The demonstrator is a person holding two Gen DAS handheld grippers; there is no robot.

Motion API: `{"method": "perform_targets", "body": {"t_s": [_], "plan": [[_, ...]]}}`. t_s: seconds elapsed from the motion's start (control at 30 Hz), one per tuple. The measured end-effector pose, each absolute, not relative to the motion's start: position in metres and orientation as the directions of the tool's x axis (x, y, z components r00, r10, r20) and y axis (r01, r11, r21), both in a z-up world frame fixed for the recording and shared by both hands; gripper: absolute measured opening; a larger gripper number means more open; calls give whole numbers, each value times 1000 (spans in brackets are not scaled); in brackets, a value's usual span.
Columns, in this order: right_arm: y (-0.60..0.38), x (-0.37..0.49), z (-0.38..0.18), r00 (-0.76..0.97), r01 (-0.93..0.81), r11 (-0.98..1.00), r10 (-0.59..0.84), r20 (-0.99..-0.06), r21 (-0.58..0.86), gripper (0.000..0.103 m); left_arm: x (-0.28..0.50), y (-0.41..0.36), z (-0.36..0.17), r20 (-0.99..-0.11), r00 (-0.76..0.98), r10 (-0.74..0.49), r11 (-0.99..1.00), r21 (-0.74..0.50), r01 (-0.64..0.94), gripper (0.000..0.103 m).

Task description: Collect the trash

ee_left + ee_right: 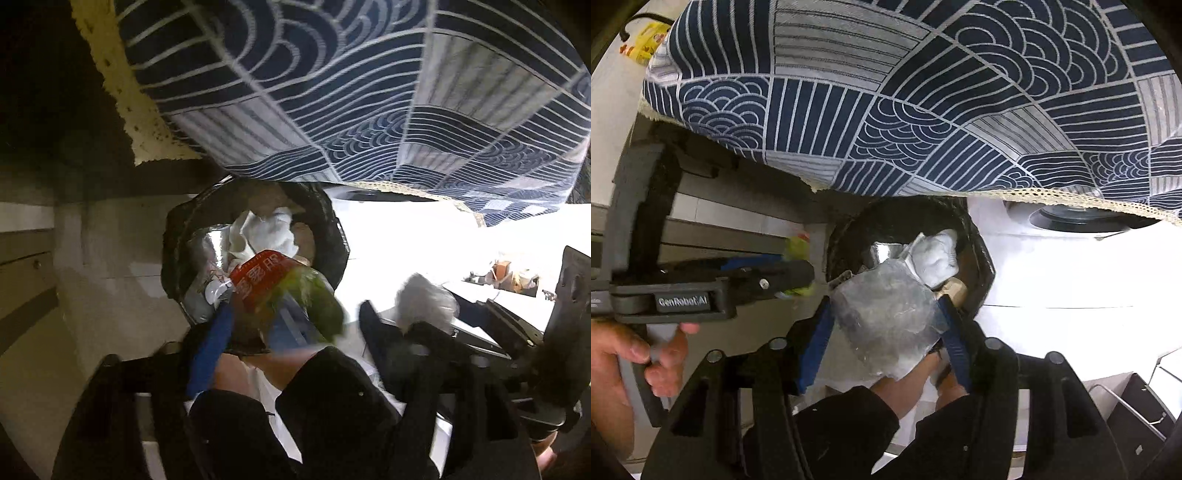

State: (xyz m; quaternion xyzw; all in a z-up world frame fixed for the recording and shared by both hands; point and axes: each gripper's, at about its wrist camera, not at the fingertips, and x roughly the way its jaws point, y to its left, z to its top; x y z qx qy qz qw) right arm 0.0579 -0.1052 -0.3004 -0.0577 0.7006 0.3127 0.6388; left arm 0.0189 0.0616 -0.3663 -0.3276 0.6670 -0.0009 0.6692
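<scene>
Left wrist view: the left gripper (255, 314) had its blue fingers (210, 350) spread, a blurred red-and-green wrapper (280, 291) between them above the black-lined bin (332, 229).

Right wrist view: the right gripper (886, 325) had its fingers spread either side of a crumpled silver wrapper (886, 314) over the bin (979, 258); contact could not be told.
</scene>
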Motion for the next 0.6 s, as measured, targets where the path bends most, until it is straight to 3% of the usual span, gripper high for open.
{"method": "perform_targets", "body": {"t_s": [0.03, 0.3, 0.37, 0.5, 0.6], "plan": [[-106, 59, -299, -171, -481, 799, 319, -932, 361, 73, 18, 63, -367, -892, 111, -438, 783, -439, -441, 74], [-117, 64, -282, -115, -461, 830, 296, -948, 315, 74, 11, 70, -357, -893, 120, -434, 782, -440, -441, 74], [-117, 60, -277, -99, -472, 832, 278, -955, 291, 84, 9, 70, -352, -887, 129, -444, 773, -452, -445, 74], [-119, 54, -263, -71, -478, 830, 288, -955, 286, 86, 3, 65, -338, -883, 142, -447, 777, -462, -427, 74], [-124, 51, -250, -45, -478, 832, 297, -954, 282, 87, -3, 62, -323, -893, 165, -419, 797, -449, -405, 85]]}}
